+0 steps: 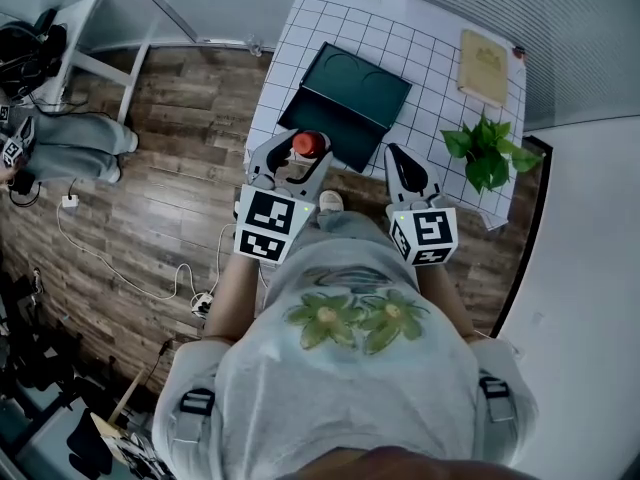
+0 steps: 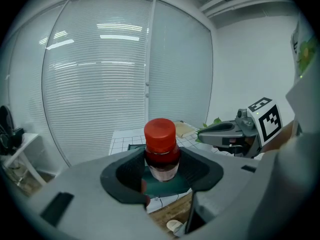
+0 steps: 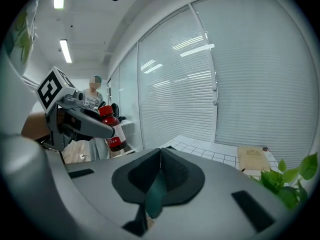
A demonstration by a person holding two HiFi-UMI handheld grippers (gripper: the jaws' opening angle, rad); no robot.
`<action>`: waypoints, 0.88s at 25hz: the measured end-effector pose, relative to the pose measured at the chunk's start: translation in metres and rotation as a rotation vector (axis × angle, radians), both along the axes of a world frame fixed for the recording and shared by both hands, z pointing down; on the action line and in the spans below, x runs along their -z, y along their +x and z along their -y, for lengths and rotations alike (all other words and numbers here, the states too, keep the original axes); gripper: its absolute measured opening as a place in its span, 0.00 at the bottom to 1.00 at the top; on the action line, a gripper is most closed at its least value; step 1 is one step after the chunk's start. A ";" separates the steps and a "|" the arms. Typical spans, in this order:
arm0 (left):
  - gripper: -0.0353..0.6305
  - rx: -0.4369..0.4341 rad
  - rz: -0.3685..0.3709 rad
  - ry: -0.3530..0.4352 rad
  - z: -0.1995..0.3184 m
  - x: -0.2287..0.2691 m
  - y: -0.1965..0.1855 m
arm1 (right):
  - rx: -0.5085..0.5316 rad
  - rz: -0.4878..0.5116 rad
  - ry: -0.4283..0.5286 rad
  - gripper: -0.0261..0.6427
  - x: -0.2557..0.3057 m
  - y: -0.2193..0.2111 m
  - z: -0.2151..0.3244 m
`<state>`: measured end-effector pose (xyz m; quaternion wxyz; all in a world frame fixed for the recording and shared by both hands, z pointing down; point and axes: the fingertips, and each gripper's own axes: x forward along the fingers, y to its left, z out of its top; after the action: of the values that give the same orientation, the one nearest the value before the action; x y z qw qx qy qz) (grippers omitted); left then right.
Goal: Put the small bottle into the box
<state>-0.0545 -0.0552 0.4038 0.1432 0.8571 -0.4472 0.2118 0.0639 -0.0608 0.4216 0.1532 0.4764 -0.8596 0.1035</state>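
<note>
A small brown bottle with a red cap [image 1: 308, 145] is held upright between the jaws of my left gripper [image 1: 298, 158], just over the near edge of the white gridded table [image 1: 420, 38]. In the left gripper view the bottle [image 2: 161, 151] fills the gap between the dark pads. The dark green box [image 1: 350, 93] lies open on the table right beyond the bottle. My right gripper [image 1: 394, 156] hovers to the right of the box, its jaws shut together on nothing. In the right gripper view, the pads [image 3: 172, 171] meet and the bottle [image 3: 112, 129] shows at the left.
A tan book [image 1: 483, 65] lies at the table's far right and a green potted plant [image 1: 483, 154] stands at its near right corner. On the wood floor at the left are cables [image 1: 120, 268], a seated person [image 1: 60, 148] and a white desk [image 1: 80, 38].
</note>
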 end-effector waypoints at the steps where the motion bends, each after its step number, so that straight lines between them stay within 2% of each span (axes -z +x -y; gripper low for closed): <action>1: 0.38 0.003 0.001 -0.002 0.003 -0.002 0.001 | 0.005 0.001 0.000 0.05 -0.001 0.001 0.003; 10: 0.38 0.025 0.011 -0.014 0.026 -0.010 0.006 | 0.022 0.006 0.000 0.05 -0.005 0.008 0.031; 22: 0.38 0.019 0.021 -0.034 0.037 -0.017 0.009 | 0.030 0.015 -0.007 0.05 -0.009 0.006 0.042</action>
<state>-0.0455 -0.0922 0.4207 0.1552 0.8479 -0.4533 0.2270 0.0700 -0.1028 0.4304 0.1500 0.4623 -0.8673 0.1076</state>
